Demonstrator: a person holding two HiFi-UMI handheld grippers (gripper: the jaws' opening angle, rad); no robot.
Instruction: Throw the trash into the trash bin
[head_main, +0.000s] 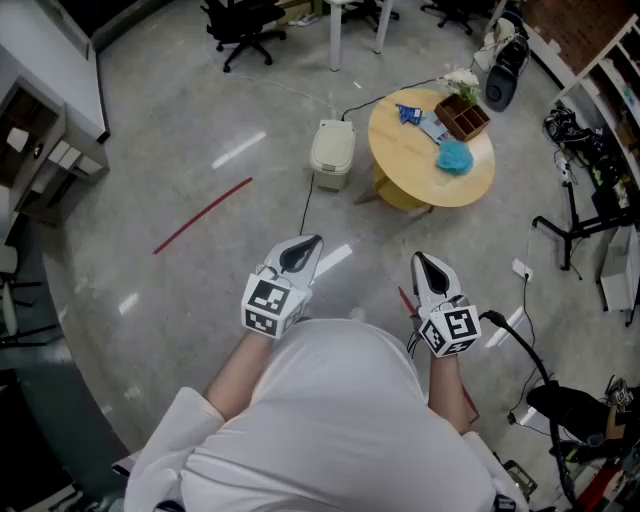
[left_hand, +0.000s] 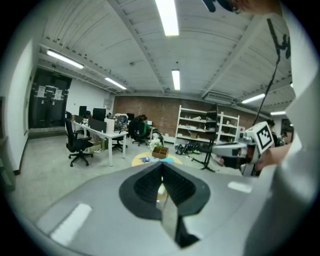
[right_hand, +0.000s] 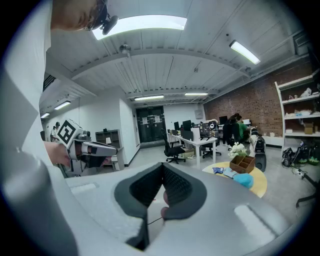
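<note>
Left gripper (head_main: 305, 245) and right gripper (head_main: 424, 265) are both pressed together, empty; the trash (head_main: 408, 113) lies well ahead on the round tabletop (head_main: 410, 165), trash bin (head_main: 331, 150) just beside it. I'd step closer before opening either.

Bright ceiling tubes (left_hand: 167, 17), glare on floor (head_main: 238, 150), fisheye-warped edges

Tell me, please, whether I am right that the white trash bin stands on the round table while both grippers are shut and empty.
Not quite: the head view shows the white trash bin standing on the floor just left of the round table, not on it. The left gripper and the right gripper are indeed shut and empty.
</note>
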